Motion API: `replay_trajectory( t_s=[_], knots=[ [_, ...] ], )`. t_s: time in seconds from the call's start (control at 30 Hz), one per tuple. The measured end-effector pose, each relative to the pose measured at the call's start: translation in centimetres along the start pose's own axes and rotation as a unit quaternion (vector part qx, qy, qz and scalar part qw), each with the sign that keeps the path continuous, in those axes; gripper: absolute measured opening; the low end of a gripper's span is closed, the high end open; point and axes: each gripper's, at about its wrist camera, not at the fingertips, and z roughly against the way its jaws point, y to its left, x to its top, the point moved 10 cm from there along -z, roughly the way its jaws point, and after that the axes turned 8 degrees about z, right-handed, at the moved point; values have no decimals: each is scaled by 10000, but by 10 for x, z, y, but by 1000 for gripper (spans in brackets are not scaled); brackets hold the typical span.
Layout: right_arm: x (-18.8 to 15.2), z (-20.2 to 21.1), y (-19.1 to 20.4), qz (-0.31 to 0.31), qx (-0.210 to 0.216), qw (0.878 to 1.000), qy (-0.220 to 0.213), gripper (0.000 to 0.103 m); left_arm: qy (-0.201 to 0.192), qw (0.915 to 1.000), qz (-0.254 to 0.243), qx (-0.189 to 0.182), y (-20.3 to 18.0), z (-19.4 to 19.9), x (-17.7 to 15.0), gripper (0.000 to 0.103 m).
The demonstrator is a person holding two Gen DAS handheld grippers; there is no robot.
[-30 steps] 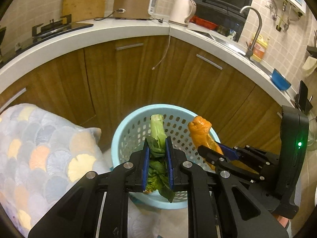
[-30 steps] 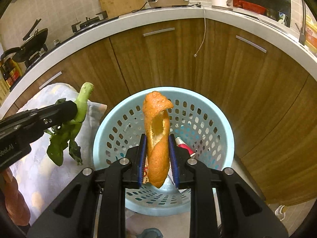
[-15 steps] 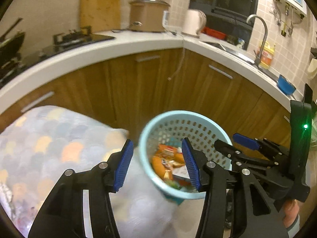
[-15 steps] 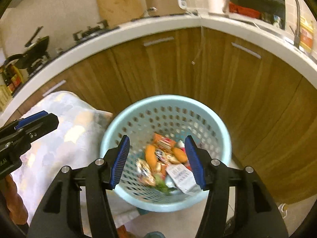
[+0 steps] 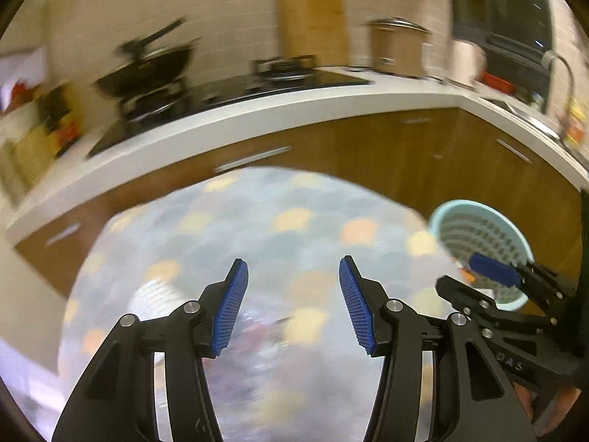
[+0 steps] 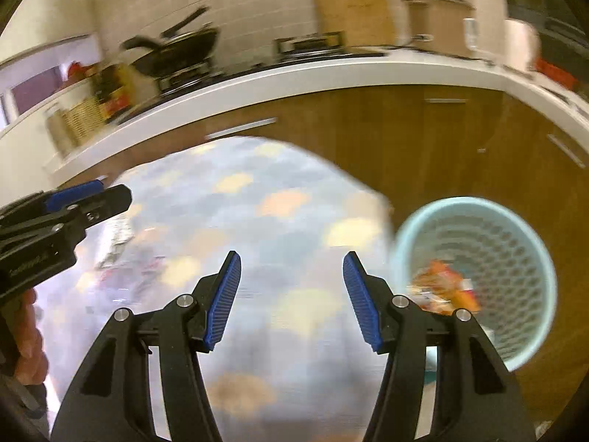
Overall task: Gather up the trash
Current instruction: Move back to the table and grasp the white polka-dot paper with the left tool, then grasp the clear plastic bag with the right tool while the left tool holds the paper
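Note:
The light blue perforated waste basket stands on the floor at the right, with orange peel and wrappers inside; it also shows at the right edge of the left wrist view. My left gripper is open and empty above the patterned tablecloth. My right gripper is open and empty over the same cloth, left of the basket. Blurred items lie on the cloth near the left gripper; the frames are too smeared to tell what they are.
A white countertop over brown cabinets curves behind the table. On it stand a wok on a stove, a cooker pot and a cutting board. A sink tap is at the far right.
Both grippers opened and dropped the green vegetable and the orange peel into the basket, then swung left to the cloth-covered table. The basket now sits at the right.

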Motion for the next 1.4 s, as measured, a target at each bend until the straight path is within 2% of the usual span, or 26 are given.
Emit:
replay_trajectory(
  t_s=[0.03,0.13,0.27,0.33,0.5,0.63,0.77,0.83,0.93,1.03,1.1,1.27,1.4],
  knots=[
    [0,-7,16,35,175,9998,82,54,30,9998,135,172,26,0,-3,52],
    [-2,-23,57,190,518,9980,297,54,219,9973,363,596,82,-7,-13,67],
    [-3,-40,101,494,682,9954,466,54,557,9929,842,636,139,-24,-30,69],
    [-6,-49,120,624,717,9938,576,54,694,9904,1053,563,153,-36,-38,69],
    [-15,-61,142,817,668,9919,714,54,836,9856,1444,274,165,-58,-48,69],
    [-18,-59,142,932,608,9913,703,54,1021,9824,1544,254,165,-79,-58,70],
    [-20,-57,141,1040,536,9904,733,54,893,9855,1389,379,160,-84,-57,74],
    [-27,-59,144,1049,635,9886,869,54,887,9863,1299,498,158,-85,-58,73],
    [-44,-60,147,992,659,9876,1021,54,785,9870,1295,533,159,-82,-59,64],
    [-50,-65,145,811,708,9880,1111,55,700,9873,1326,522,160,-81,-57,53],
    [-49,-68,148,836,718,9876,1116,59,653,9875,1365,433,160,-79,-56,42],
    [-47,-75,163,997,735,9865,1072,61,515,9869,1501,297,161,-76,-53,32],
    [-40,-82,169,950,738,9870,1067,70,358,9867,1578,130,160,-69,-50,27]
  ],
)
